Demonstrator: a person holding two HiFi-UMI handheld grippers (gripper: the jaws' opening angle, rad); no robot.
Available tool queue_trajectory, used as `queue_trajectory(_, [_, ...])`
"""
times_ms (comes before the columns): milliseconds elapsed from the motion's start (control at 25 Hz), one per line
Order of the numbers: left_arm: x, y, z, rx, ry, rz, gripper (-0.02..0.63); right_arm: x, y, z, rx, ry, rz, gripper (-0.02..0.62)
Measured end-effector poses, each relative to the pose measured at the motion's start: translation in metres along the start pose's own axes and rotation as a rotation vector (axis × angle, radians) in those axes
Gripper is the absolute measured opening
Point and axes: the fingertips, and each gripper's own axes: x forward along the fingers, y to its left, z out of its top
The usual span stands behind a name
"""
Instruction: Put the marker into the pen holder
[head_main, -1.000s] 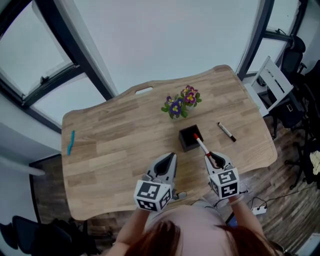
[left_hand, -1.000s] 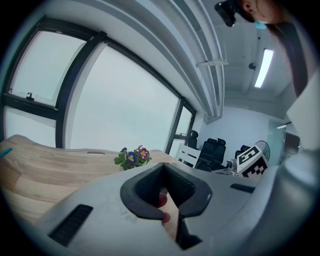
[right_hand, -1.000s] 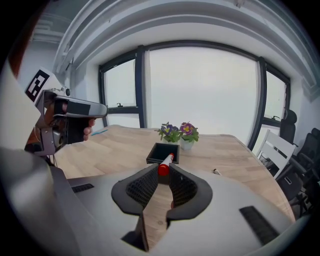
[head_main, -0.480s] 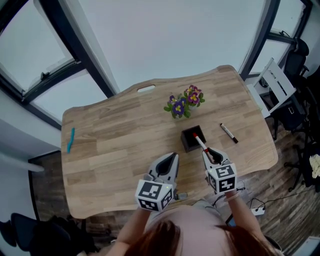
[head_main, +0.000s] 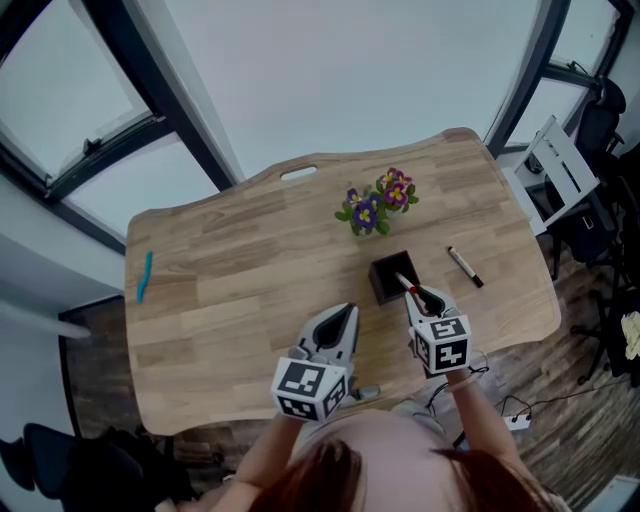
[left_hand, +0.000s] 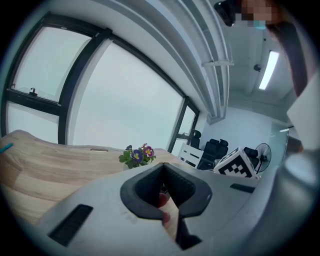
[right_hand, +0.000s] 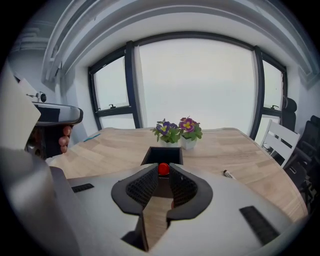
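One red-capped white marker (head_main: 407, 286) clamped in right gripper (head_main: 420, 298) jaws over black square pen holder (head_main: 380, 285).
Left gripper (head_main: 345, 313) jaws closed, empty; tilted marker could strike the rim.

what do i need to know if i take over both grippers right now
Right gripper: shut on the red-tipped marker, tip at the mouth of the black pen holder.
Left gripper: shut, empty, idle left of the holder.
Done: marker picked up and brought to the holder.
Left to do: lower it in, open the jaws, withdraw.
A second marker lies on the table to the right.
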Motion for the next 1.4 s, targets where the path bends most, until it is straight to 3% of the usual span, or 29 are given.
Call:
queue_trajectory(600, [-0.005,0.008,-0.003,0.004,0.010,-0.001,0.002,0.016,0.005,-0.003,0.003,0.046,0.005,0.063])
queue_trajectory(1400, [-0.019,-0.007,0.000,0.041,-0.004,-0.086,0.002,-0.022,0.013,0.006,0.005,-0.062,-0.110,0.055])
